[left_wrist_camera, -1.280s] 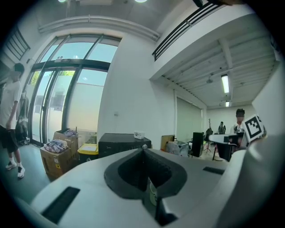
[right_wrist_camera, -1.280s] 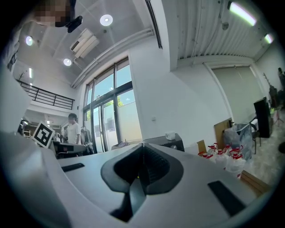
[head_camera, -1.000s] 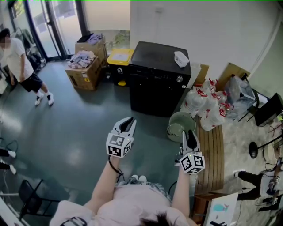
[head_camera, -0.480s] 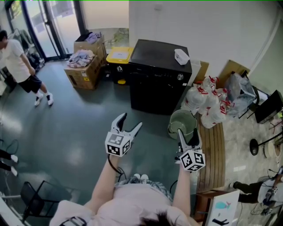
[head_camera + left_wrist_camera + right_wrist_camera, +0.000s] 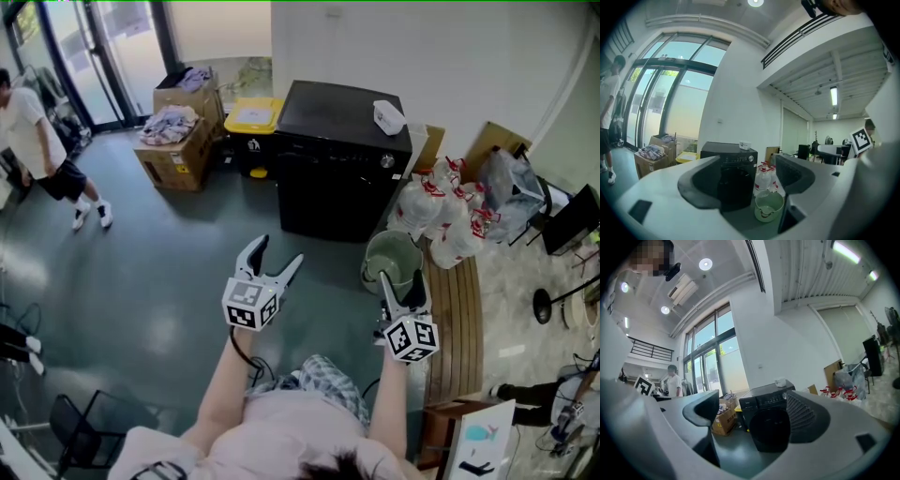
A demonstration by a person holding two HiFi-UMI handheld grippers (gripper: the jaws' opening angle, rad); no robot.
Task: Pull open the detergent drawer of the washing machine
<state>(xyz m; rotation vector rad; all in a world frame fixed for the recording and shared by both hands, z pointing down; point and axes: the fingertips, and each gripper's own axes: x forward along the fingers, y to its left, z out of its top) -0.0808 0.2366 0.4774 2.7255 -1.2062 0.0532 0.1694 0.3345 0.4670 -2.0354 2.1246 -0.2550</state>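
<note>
Both claws have just been opening since the earlier frames, from near shut to spread wide, and both hands crept slightly toward the machine. Left gripper (image 5: 279, 251) now has its jaws wide apart with nothing between them and touching nothing. Right gripper (image 5: 398, 285) is the same, jaws wide and only air in the gap. In the gripper views each one looks across bare floor at the black washing machine (image 5: 337, 178), which stands against the white wall, well apart from both claws. I can't pick the detergent drawer out on the dark top band of its front. A small white box (image 5: 386, 117) sits on the machine's lid. A green bucket (image 5: 389, 259) stands just beside its front right corner; contents unclear. The cardboard box (image 5: 173, 150) left of the machine holds a heap of clothes, with a yellow-lidded bin (image 5: 251, 116) between them. Bagged bottles (image 5: 441, 220) with red caps cluster on the right. Both forearms reach forward from my body, grippers about level, aimed at the machine.
</note>
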